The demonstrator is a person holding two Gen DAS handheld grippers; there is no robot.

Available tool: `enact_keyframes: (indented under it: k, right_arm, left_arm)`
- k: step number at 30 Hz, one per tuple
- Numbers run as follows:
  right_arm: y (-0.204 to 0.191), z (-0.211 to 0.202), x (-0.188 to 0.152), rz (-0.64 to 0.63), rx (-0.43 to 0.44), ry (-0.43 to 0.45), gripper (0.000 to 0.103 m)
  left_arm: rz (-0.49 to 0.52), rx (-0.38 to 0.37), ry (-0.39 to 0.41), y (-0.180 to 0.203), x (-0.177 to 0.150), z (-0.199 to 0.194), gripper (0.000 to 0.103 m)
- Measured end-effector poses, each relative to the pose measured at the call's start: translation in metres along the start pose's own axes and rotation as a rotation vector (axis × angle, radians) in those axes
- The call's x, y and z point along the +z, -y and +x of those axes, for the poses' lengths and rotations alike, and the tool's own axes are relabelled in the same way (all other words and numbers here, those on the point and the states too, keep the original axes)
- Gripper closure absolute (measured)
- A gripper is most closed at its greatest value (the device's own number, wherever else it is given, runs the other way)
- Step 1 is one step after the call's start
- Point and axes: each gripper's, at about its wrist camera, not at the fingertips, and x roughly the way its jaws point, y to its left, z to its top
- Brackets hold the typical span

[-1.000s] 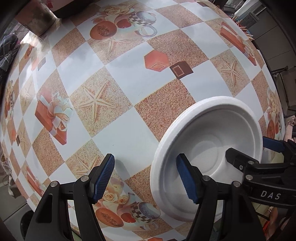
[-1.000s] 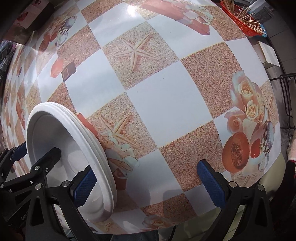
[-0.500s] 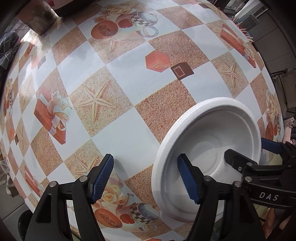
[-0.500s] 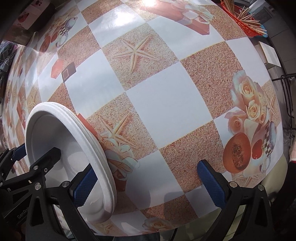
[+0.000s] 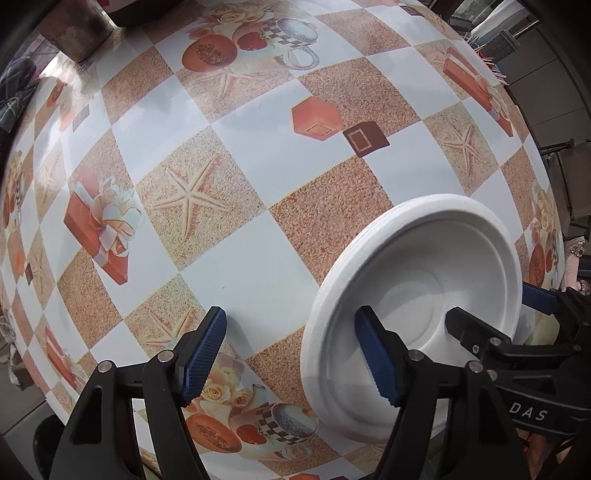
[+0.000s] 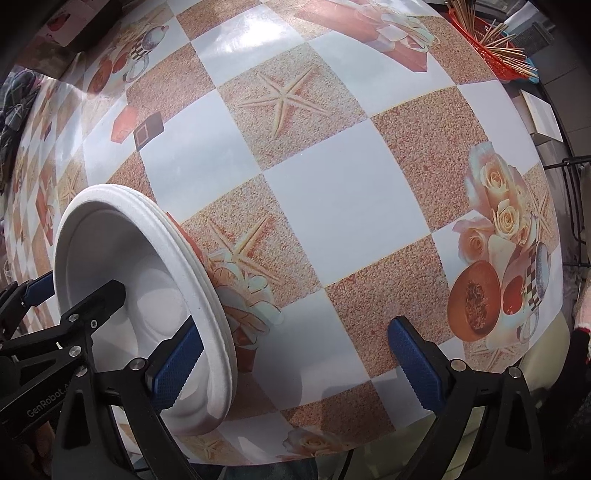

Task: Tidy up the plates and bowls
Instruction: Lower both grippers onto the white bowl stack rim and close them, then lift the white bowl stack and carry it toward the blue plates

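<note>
Below, a checkered tablecloth (image 5: 229,273) bears white plates (image 5: 406,280); both tools (image 5: 295,350) (image 6: 295,358), just narrowing, gape, gripping nothing.

Patterned checkered tablecloth (image 6: 332,206), red basket (image 6: 484,48) of sticks, daylight glare

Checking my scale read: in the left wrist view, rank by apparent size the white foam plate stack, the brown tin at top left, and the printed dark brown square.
1. White foam plate stack, though nearest the camera.
2. Brown tin, partly cropped.
3. Printed dark brown square.
</note>
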Motion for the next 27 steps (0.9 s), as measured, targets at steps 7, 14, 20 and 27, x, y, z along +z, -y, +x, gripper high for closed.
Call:
enact_keyframes:
  k: [7, 14, 20, 27]
  right_arm:
    - [-0.022, -0.005, -0.006, -0.069, 0.021, 0.028, 0.046]
    - [-0.032, -0.003, -0.008, -0.029, 0.127, 0.000, 0.078]
    - [-0.037, -0.003, -0.001, -0.025, 0.117, 0.002, 0.077]
    - [-0.031, -0.002, 0.000, -0.021, 0.114, -0.001, 0.077]
  left_arm:
    - [0.058, -0.025, -0.015, 0.025, 0.011, -0.002, 0.071]
    - [0.108, -0.023, 0.003, 0.020, 0.002, 0.000, 0.074]
    - [0.099, -0.016, 0.003, 0.018, -0.003, 0.006, 0.072]
    - [0.089, -0.028, -0.013, 0.018, 0.001, 0.009, 0.067]
